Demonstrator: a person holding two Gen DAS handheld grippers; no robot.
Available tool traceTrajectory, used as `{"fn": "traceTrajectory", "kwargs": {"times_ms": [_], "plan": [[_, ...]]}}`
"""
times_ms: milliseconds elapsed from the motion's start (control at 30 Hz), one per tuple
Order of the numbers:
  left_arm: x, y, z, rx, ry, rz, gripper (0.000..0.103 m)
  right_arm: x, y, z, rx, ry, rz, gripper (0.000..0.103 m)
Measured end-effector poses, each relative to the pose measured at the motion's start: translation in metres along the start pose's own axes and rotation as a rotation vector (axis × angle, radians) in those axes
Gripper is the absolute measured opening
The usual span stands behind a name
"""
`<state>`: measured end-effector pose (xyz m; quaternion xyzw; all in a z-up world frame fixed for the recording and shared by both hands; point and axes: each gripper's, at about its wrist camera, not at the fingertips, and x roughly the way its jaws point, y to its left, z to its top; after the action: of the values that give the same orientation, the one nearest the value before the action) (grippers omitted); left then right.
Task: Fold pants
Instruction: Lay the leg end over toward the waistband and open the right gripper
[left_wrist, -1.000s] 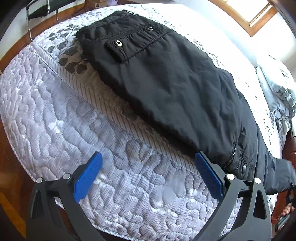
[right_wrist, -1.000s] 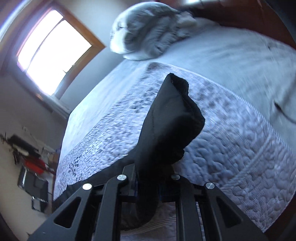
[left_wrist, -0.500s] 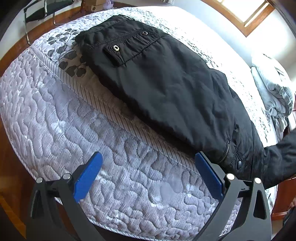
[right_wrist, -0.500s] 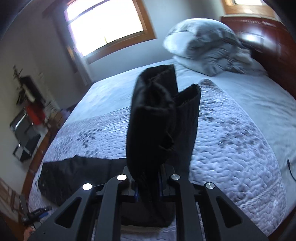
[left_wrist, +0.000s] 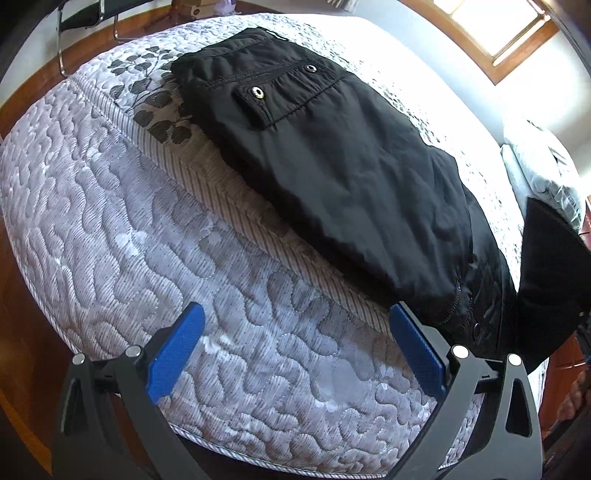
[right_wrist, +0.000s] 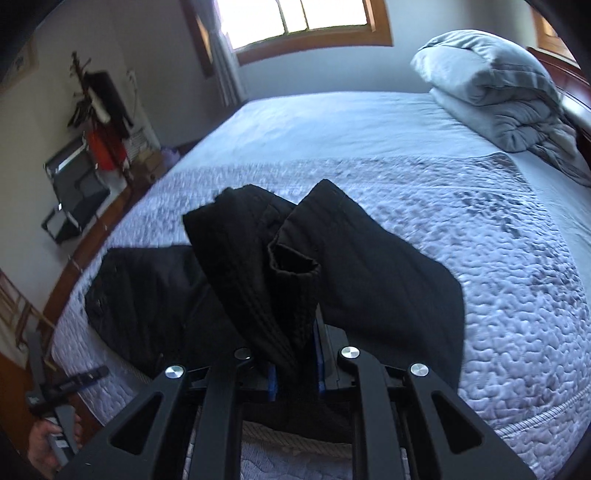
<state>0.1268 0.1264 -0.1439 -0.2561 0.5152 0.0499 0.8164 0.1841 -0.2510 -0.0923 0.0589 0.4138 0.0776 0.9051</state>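
Note:
Black pants (left_wrist: 332, 158) lie along the near edge of a quilted bed (left_wrist: 184, 258), waist end with snap pocket at the far left. My left gripper (left_wrist: 295, 350) hangs open over the bed's side, blue pads apart, nothing between them. The pants' leg end (right_wrist: 280, 266) is lifted off the bed, and my right gripper (right_wrist: 295, 373) is shut on it, the hems sticking up past the fingers. In the left wrist view that raised leg end (left_wrist: 550, 280) shows at the right edge. The rest of the pants (right_wrist: 147, 295) lies flat at the left.
A folded grey duvet and pillow (right_wrist: 498, 92) sit at the head of the bed. A chair (right_wrist: 74, 192) and clothes rack (right_wrist: 99, 122) stand beside the bed on a wooden floor (left_wrist: 22, 295). A hand (right_wrist: 44, 443) holds the left gripper at lower left.
The right gripper has carried the leg end across the bed toward the waist end, rolling as it went. The left gripper drifted slightly, staying open.

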Motion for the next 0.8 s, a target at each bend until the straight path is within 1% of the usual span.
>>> {"fn": "traceTrajectory", "kwargs": {"times_ms": [133, 267, 533, 800], "plan": [[-0.004, 0.008, -0.004, -0.014, 0.003, -0.006, 0.1, 0.015, 0.018, -0.009, -0.062, 0.035, -0.018, 0.015], [-0.002, 0.015, -0.001, -0.024, 0.009, -0.007, 0.1, 0.027, 0.038, -0.02, -0.131, 0.071, -0.016, 0.015], [0.009, 0.019, 0.001, -0.039, 0.02, -0.008, 0.1, 0.051, 0.076, -0.046, -0.287, 0.098, -0.077, 0.014], [0.02, 0.02, -0.001, -0.034, 0.031, -0.004, 0.1, 0.08, 0.095, -0.072, -0.427, 0.117, -0.161, 0.015]]}}
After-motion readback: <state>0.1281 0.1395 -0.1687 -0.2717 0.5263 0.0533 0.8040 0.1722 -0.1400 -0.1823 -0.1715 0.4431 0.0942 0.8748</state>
